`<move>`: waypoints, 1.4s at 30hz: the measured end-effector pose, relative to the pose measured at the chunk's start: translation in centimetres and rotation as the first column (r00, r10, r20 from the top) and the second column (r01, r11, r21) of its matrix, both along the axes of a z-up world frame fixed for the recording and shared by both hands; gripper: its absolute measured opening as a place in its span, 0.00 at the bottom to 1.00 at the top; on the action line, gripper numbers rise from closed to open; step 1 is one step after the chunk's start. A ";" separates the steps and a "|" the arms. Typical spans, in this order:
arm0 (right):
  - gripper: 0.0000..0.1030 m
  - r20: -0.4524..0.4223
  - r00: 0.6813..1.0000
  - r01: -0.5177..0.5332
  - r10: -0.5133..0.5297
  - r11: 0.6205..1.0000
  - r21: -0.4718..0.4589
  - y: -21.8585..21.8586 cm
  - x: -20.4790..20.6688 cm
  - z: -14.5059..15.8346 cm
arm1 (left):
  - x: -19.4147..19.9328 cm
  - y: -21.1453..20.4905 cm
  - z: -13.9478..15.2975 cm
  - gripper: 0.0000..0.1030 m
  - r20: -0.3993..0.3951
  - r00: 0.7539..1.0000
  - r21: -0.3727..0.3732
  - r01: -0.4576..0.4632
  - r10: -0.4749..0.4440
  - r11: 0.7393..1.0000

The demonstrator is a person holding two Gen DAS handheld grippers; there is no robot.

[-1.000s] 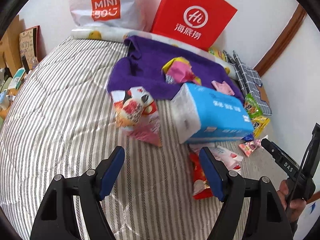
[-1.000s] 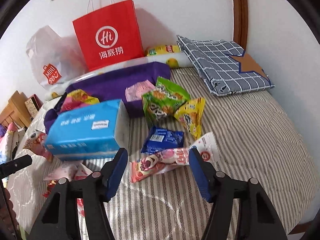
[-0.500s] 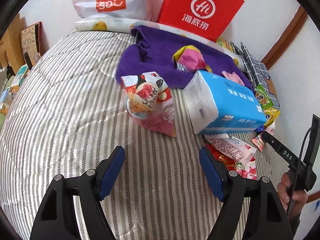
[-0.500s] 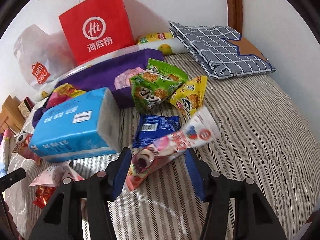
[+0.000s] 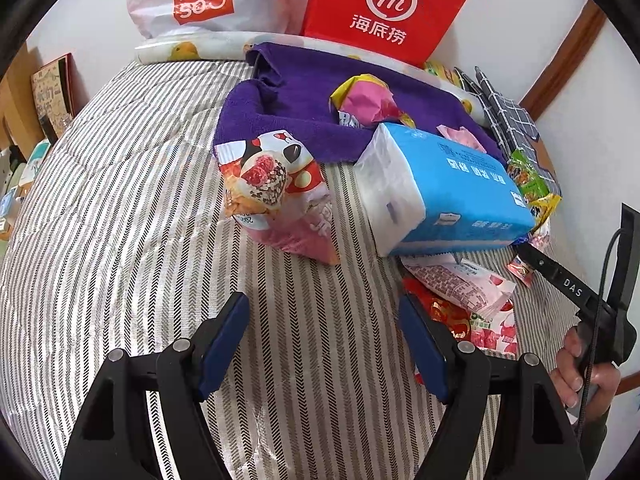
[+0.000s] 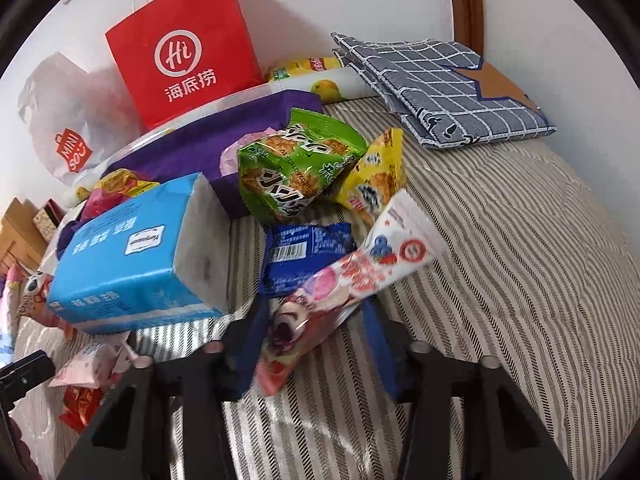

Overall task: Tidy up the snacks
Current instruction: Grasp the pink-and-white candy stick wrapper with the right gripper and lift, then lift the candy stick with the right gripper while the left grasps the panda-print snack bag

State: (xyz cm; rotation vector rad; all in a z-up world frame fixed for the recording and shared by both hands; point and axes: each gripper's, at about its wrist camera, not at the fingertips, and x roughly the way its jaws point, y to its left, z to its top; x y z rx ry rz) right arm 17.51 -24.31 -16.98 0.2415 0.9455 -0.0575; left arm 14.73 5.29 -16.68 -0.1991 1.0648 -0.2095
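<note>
Snack: long pink packet [image 6: 344,280] lies slanted on striped bed [image 6: 520,280], between right tool's fingers.
Right tool [image 6: 312,340]: jaws closing around packet.
Left tool [image 5: 324,340]: spread, empty, above bed.

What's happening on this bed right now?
A person with a handheld gripper in each hand is sorting snacks scattered on a striped bedspread. The right gripper is closing around a long pink-and-white snack packet, which lies between its fingers. The left gripper hangs open and empty over bare bedding, short of a pink ice-cream-print bag and a blue tissue pack. Nothing is in the red paper bag yet, as far as can be seen.
</note>
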 end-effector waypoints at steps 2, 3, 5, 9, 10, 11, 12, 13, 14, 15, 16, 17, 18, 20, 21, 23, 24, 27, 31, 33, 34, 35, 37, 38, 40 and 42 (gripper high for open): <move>0.33 -0.006 1.000 0.006 -0.006 1.000 0.009 -0.3 -0.4 0.2 | 0.0 0.1 0.1 0.73 0.001 1.000 -0.002 -0.006 0.006 1.000; 0.30 -0.005 1.000 0.007 -0.007 1.000 0.010 -0.5 -0.7 0.4 | 0.0 0.2 0.1 0.73 0.001 1.000 -0.007 -0.010 0.010 1.000; 0.28 -0.004 1.000 0.008 -0.008 1.000 0.004 -0.8 -1.2 0.8 | 0.0 0.3 0.1 0.73 0.003 1.000 -0.017 -0.012 0.012 1.000; 0.24 -0.012 1.000 -0.001 0.000 1.000 -0.012 -1.1 -2.2 1.4 | -0.3 0.1 0.0 0.73 0.001 1.000 -0.035 -0.006 0.006 0.999; 0.23 -0.015 1.000 -0.008 0.007 1.000 -0.015 -1.1 -2.6 1.5 | -0.3 0.0 0.0 0.73 0.000 1.000 -0.037 -0.005 0.005 0.999; 0.23 -0.018 1.000 -0.012 0.011 1.000 -0.020 -0.9 -2.9 1.6 | -0.4 0.0 -0.1 0.73 -0.001 1.000 -0.037 -0.004 0.004 0.999; 0.23 -0.020 1.000 -0.013 0.013 1.000 -0.022 -0.9 -3.1 1.7 | -0.4 0.0 -0.1 0.73 -0.002 1.000 -0.038 -0.003 0.003 0.999; 0.23 -0.018 1.000 -0.017 0.017 1.000 -0.023 -0.6 -3.6 1.9 | -0.5 -0.1 -0.2 0.73 -0.003 1.000 -0.041 -0.001 0.001 0.999; 0.23 -0.016 1.000 -0.024 0.024 0.999 -0.022 -0.4 -3.9 2.0 | -0.5 -0.1 -0.2 0.73 -0.002 1.000 -0.043 0.000 0.000 0.999; 0.21 -0.014 0.999 -0.036 0.036 0.999 -0.025 0.0 -4.2 2.2 | -0.5 -0.1 -0.2 0.73 -0.001 1.000 -0.045 0.001 -0.001 0.999; 0.20 -0.014 0.998 -0.054 0.053 0.998 -0.029 0.5 -4.4 2.4 | -0.5 -0.1 -0.2 0.73 -0.001 1.000 -0.046 0.002 -0.002 0.999; 0.20 -0.014 0.997 -0.076 0.076 0.997 -0.034 1.1 -4.7 2.7 | -0.6 -0.1 -0.2 0.73 -0.001 1.000 -0.047 0.002 -0.002 0.999; 0.20 -0.014 0.995 -0.100 0.100 0.994 -0.034 1.6 -5.0 2.8 | -0.6 -0.1 -0.2 0.73 0.000 1.000 -0.048 0.002 -0.002 0.999; 0.20 -0.017 0.987 -0.159 0.158 0.987 -0.030 2.8 -5.7 3.2 | -0.7 -0.1 -0.1 0.73 0.003 1.000 -0.050 0.002 -0.002 0.999; 0.20 -0.018 0.985 -0.175 0.174 0.984 -0.031 3.1 -5.9 3.2 | -0.8 -0.1 0.0 0.73 0.005 1.000 -0.049 0.003 -0.002 0.999; 0.20 -0.016 0.979 -0.205 0.204 0.978 -0.045 3.9 -6.3 3.4 | -0.9 0.1 0.1 0.73 0.009 1.000 -0.049 0.002 -0.001 0.999; 0.20 -0.018 0.978 -0.211 0.210 0.976 -0.059 4.1 -6.4 3.4 | -1.0 0.2 0.1 0.73 0.009 1.000 -0.050 0.001 0.000 0.999; 0.23 -0.012 0.978 -0.210 0.210 0.975 -0.067 4.1 -6.2 3.4 | -1.0 0.3 0.0 0.73 0.005 1.000 -0.052 -0.007 0.008 0.999; 0.27 -0.010 0.981 -0.195 0.195 0.977 -0.082 3.7 -5.1 3.2 | -0.9 0.2 -0.1 0.73 -0.004 1.000 -0.048 -0.011 0.011 0.999; 0.27 -0.011 0.980 -0.197 0.196 0.977 -0.084 3.8 -4.4 2.8 | -0.9 -0.1 -0.1 0.73 -0.005 1.000 -0.046 -0.004 0.004 0.999; 0.28 -0.012 0.981 -0.194 0.194 0.976 -0.098 3.8 -4.0 2.6 | -1.0 -0.2 -0.1 0.73 -0.005 1.000 -0.043 -0.001 0.001 0.999; 0.28 -0.012 0.981 -0.192 0.192 0.976 -0.104 3.8 -3.8 2.5 | -1.0 -0.3 -0.1 0.73 -0.005 1.000 -0.037 0.000 0.000 0.999; 0.29 -0.016 0.982 -0.189 0.189 0.978 -0.091 3.7 -2.9 2.0 | -1.0 -0.3 -0.1 0.73 -0.004 1.000 -0.031 0.001 -0.001 1.000; 0.29 -0.019 0.983 -0.185 0.184 0.979 -0.085 3.6 -2.6 1.8 | -1.0 -0.3 -0.1 0.73 -0.005 1.000 -0.029 0.000 0.000 1.000; 0.29 -0.028 0.986 -0.167 0.165 0.983 -0.073 3.3 -1.8 1.2 | -0.9 -0.1 0.0 0.73 -0.006 1.000 -0.024 -0.007 0.007 1.000; 0.29 -0.033 0.988 -0.154 0.152 0.987 -0.050 2.9 -1.3 0.9 | -0.9 0.0 0.0 0.73 -0.005 1.000 -0.021 -0.013 0.013 1.000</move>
